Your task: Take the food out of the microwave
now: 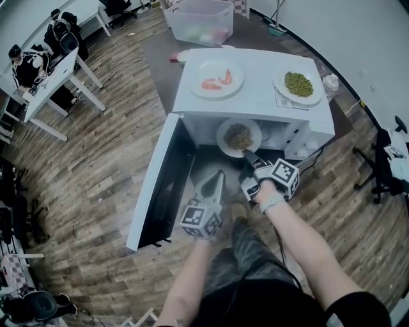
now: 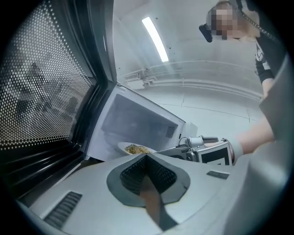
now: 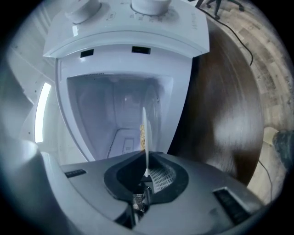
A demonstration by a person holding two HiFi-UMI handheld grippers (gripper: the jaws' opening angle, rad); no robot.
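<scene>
A white microwave (image 1: pixel 255 105) stands with its door (image 1: pixel 156 182) swung open to the left. A white plate of brownish food (image 1: pixel 239 136) sits half out of the cavity mouth. My right gripper (image 1: pixel 247 154) is shut on that plate's near rim; in the right gripper view the plate (image 3: pixel 144 133) shows edge-on with its rim pinched between the jaws (image 3: pixel 146 173). My left gripper (image 1: pixel 215 180) hangs lower, between door and cavity, shut and empty, its tips (image 2: pixel 146 156) meeting. From the left gripper view the plate (image 2: pixel 134 148) shows in front of the cavity.
Two more plates rest on the microwave's top: one with pink shrimp-like pieces (image 1: pixel 216 78), one with green peas (image 1: pixel 298 84). A clear plastic bin (image 1: pixel 199 19) stands behind. Desks with seated people are far left (image 1: pixel 45 64); a chair base (image 1: pixel 382 163) is at right.
</scene>
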